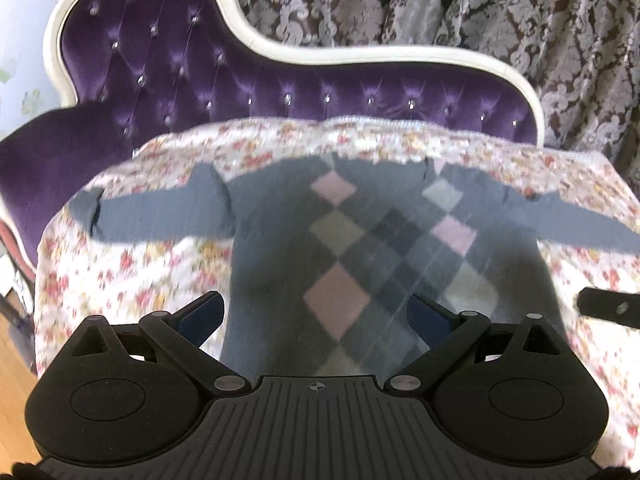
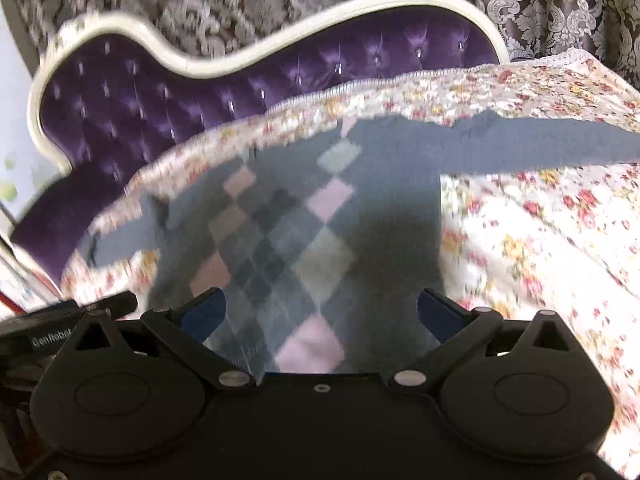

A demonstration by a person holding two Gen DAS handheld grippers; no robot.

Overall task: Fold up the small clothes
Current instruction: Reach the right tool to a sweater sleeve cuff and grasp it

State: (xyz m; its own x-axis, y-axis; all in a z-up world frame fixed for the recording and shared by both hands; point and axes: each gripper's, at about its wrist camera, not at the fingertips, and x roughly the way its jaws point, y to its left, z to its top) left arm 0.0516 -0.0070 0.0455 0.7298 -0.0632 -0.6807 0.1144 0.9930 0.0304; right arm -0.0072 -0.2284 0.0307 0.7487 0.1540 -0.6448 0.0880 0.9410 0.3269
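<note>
A small grey sweater (image 1: 280, 232) with pink, grey and dark diamonds lies spread flat on a floral cloth (image 1: 132, 276), both sleeves stretched out sideways. It also shows in the right wrist view (image 2: 380, 184). My left gripper (image 1: 316, 312) is open and empty, above the sweater's lower part near the hem. My right gripper (image 2: 320, 312) is open and empty, also above the lower part of the sweater. Both views are blurred by motion.
A purple tufted sofa back with a white frame (image 1: 248, 80) stands behind the floral-covered surface. Patterned curtains (image 1: 520, 20) hang behind it. Part of the other gripper (image 1: 608, 306) shows at the right edge. Wooden floor (image 1: 16, 360) lies at the lower left.
</note>
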